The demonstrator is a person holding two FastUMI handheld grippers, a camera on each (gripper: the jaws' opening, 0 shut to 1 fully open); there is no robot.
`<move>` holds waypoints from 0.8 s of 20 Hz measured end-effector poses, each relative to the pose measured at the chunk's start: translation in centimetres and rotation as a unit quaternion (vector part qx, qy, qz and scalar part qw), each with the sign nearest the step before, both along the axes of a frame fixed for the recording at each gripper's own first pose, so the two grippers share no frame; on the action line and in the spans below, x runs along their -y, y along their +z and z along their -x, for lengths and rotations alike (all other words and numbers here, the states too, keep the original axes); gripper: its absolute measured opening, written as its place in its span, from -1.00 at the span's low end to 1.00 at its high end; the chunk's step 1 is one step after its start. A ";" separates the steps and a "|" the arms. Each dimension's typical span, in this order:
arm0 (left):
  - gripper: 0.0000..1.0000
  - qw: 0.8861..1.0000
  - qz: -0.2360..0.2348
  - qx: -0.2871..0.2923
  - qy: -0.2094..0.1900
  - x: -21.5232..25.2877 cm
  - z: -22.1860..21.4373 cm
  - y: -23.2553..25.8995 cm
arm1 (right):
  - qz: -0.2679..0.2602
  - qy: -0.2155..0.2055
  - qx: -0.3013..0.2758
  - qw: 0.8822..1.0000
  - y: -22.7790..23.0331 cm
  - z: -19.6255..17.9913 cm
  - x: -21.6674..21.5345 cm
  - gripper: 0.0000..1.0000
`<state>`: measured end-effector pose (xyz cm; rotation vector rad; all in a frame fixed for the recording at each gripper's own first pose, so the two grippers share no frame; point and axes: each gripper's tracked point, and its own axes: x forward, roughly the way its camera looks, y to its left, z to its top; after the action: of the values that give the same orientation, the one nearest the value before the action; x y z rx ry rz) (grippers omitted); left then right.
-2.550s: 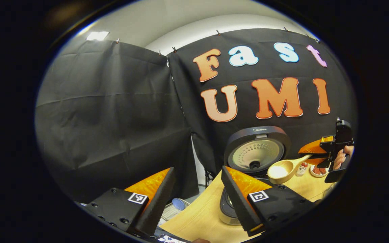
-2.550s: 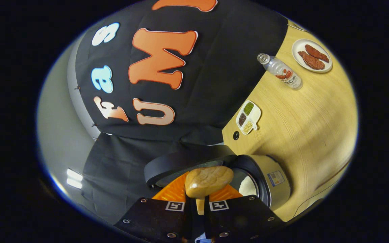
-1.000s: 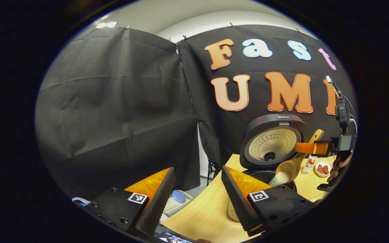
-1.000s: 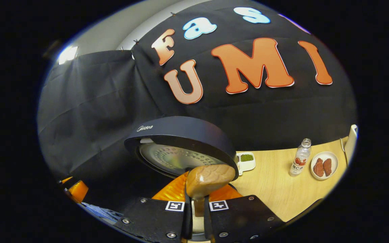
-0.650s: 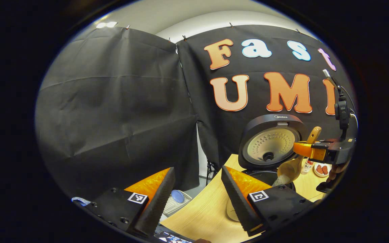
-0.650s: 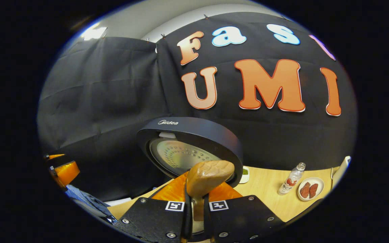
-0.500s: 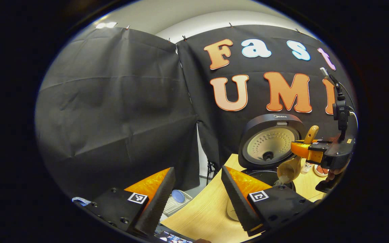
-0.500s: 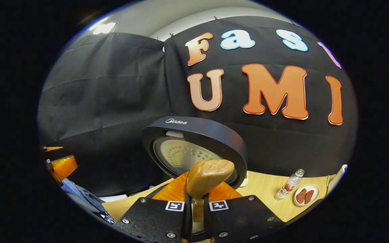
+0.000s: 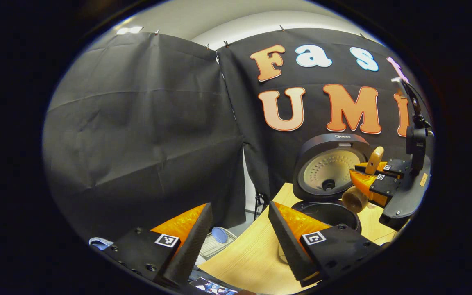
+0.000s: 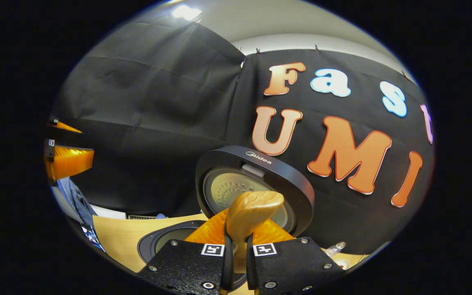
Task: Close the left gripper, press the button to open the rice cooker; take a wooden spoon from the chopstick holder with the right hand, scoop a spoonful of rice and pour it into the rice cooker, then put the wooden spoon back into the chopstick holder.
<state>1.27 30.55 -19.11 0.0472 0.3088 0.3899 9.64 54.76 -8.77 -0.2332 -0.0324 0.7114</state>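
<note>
The rice cooker [image 9: 327, 192] stood on the table [image 9: 252, 254] with its lid [image 10: 256, 184] raised; what lay in its dark pot [image 9: 329, 213] could not be made out. The right gripper [image 10: 237, 229] was clamped on the wooden spoon [image 10: 249, 213], held just above the pot's rim. The left gripper [image 9: 236, 229] hung off to the side, fingers spread apart.
</note>
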 end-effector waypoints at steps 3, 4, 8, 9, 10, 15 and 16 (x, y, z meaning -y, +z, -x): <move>0.87 1.000 -0.002 -0.003 -0.003 0.5 -0.1 -0.2 | -0.038 0.000 -0.036 0.999 0.3 0.2 0.7 -0.77; 0.87 1.000 -0.002 -0.003 -0.004 0.7 -0.3 0.0 | -0.053 -0.003 -0.048 0.997 0.8 0.2 1.3 -0.77; 0.87 1.000 -0.008 -0.005 -0.015 2.2 -0.5 0.1 | -0.114 -0.030 -0.099 0.988 1.9 -0.5 6.4 -0.77; 0.87 1.000 -0.009 -0.005 -0.018 2.6 -0.6 0.2 | -0.124 -0.041 -0.109 0.985 2.1 -0.8 8.1 -0.77; 0.87 1.000 -0.009 -0.006 -0.020 3.1 -0.7 0.2 | -0.132 -0.052 -0.115 0.983 2.1 -1.1 9.8 -0.77; 0.87 0.999 -0.005 -0.009 -0.042 6.9 -2.0 0.4 | -0.139 -0.120 -0.140 0.973 0.0 -2.0 19.7 -0.77; 0.87 0.999 -0.006 -0.008 -0.046 7.7 -2.3 0.6 | -0.136 -0.136 -0.146 0.970 -0.9 -1.9 21.8 -0.77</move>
<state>3.56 22.86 -18.51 0.0754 0.3199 0.2997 11.53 32.92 -9.68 0.1307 0.1783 0.4551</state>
